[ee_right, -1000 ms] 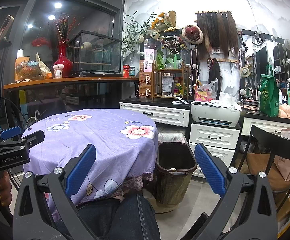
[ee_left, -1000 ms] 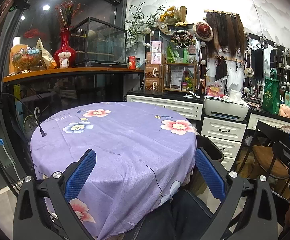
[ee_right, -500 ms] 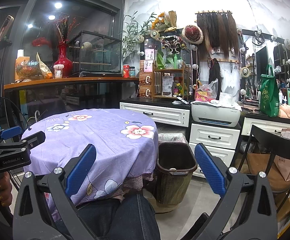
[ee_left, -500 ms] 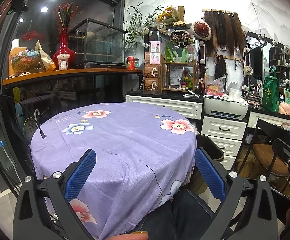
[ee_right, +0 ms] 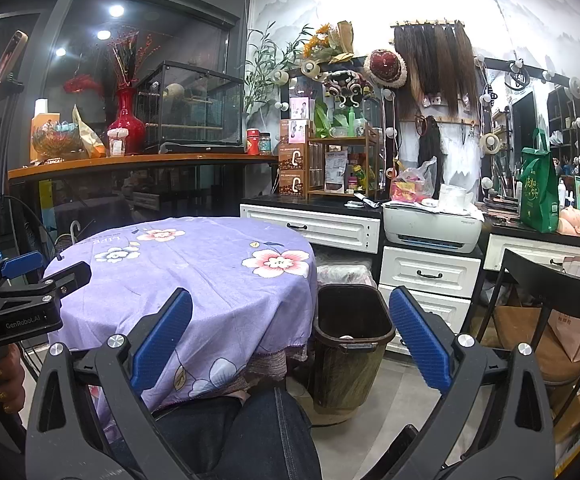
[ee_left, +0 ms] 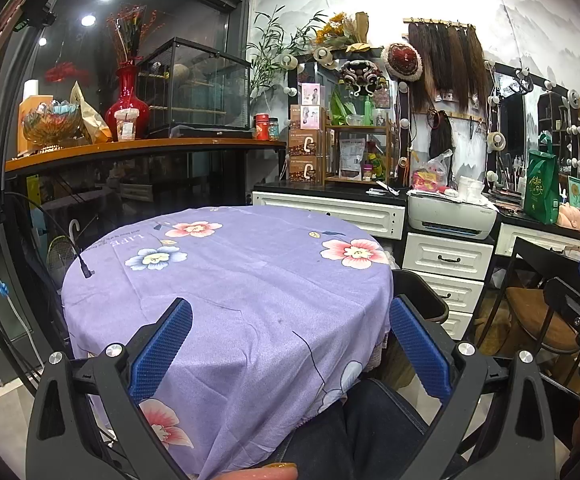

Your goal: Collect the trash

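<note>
A dark brown trash bin [ee_right: 350, 344] stands on the floor to the right of the round table with the purple flowered cloth [ee_right: 194, 264]; something pale lies inside it. In the left wrist view only the bin's rim [ee_left: 422, 296] shows past the table [ee_left: 234, 280]. My left gripper [ee_left: 290, 344] is open and empty, held over the table's near edge. My right gripper [ee_right: 290, 336] is open and empty, held near the bin at the table's right edge. No trash shows on the cloth.
White drawers [ee_right: 430, 276] with a printer [ee_right: 430, 228] stand behind the bin. A black chair [ee_right: 550, 320] and paper bags [ee_right: 578, 336] are at the right. A glass-fronted counter with a red vase [ee_left: 126, 100] is behind the table. My knee [ee_right: 250, 432] is below.
Almost nothing has moved. The left wrist view has shifted very slightly, and a fingertip now shows at its bottom edge.
</note>
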